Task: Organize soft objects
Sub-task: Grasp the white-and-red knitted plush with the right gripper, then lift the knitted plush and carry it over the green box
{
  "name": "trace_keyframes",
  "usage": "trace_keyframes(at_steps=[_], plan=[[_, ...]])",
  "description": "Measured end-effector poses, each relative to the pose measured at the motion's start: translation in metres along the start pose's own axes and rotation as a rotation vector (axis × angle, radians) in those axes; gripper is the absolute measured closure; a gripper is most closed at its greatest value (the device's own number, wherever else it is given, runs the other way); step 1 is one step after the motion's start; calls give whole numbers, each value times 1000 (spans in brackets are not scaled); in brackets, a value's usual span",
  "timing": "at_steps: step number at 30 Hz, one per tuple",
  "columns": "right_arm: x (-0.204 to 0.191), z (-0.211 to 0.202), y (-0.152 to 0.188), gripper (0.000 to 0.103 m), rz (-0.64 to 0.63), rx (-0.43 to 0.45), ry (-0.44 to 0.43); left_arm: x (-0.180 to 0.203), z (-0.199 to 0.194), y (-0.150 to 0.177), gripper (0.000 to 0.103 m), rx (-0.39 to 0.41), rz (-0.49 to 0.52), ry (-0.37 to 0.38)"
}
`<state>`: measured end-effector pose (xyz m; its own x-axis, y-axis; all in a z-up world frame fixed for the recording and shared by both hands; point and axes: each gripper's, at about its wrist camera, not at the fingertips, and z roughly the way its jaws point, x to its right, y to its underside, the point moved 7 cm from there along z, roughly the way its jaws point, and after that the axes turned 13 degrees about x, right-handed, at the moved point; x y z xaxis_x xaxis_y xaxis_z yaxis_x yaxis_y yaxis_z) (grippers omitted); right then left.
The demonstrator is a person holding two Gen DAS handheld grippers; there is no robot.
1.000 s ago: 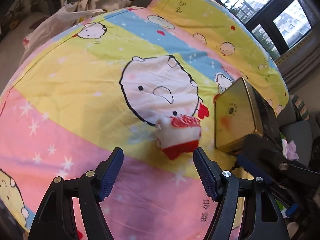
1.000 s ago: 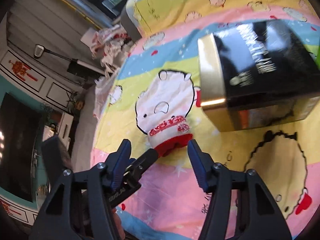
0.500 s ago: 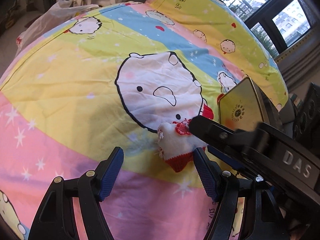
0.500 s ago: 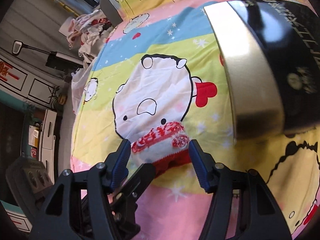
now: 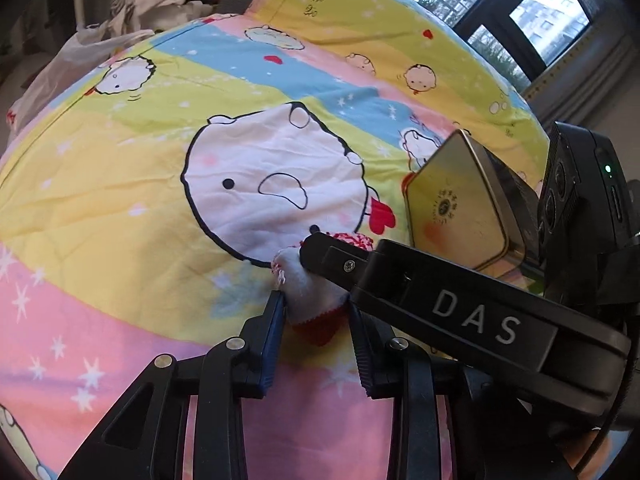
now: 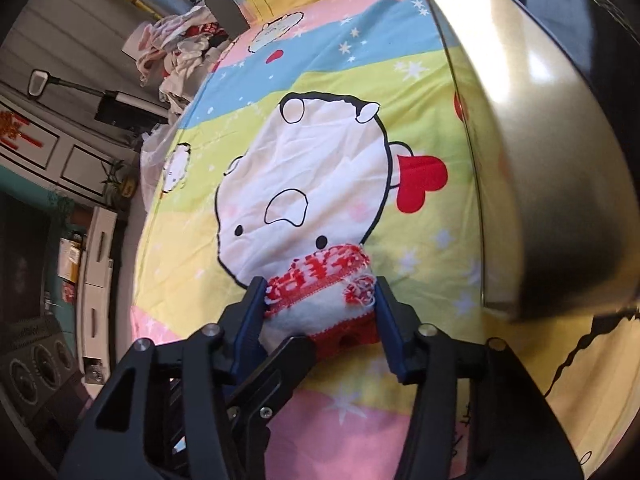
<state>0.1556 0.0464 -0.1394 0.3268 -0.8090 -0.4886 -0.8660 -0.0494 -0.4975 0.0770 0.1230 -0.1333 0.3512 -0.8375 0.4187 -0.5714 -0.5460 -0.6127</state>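
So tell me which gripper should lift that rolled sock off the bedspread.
Probably left. The left gripper is shut on the sock at its red cuff end. The right gripper also brackets it, but a finger lies across the top.

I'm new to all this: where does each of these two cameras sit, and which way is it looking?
Left wrist view: sits on the left tongs, looking forward along their blue fingers over the cartoon bedsheet toward the window; the fingers squeeze the rolled red-and-white sock, and the right tongs cross in from the right.
Right wrist view: sits on the right tongs, looking across the bed toward cabinets; their fingers close on the sock, and a left finger pokes in below.
Shared: the sock, the bedsheet and the gold tin box.
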Motion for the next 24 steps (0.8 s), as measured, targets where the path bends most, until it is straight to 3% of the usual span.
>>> trace_keyframes(at_steps=[9, 24], plan=[[1, -48, 7, 52, -49, 61, -7, 39, -29, 13, 71, 15, 74, 44], [31, -128, 7, 51, -73, 231, 54, 122, -54, 38, 71, 48, 238, 129]])
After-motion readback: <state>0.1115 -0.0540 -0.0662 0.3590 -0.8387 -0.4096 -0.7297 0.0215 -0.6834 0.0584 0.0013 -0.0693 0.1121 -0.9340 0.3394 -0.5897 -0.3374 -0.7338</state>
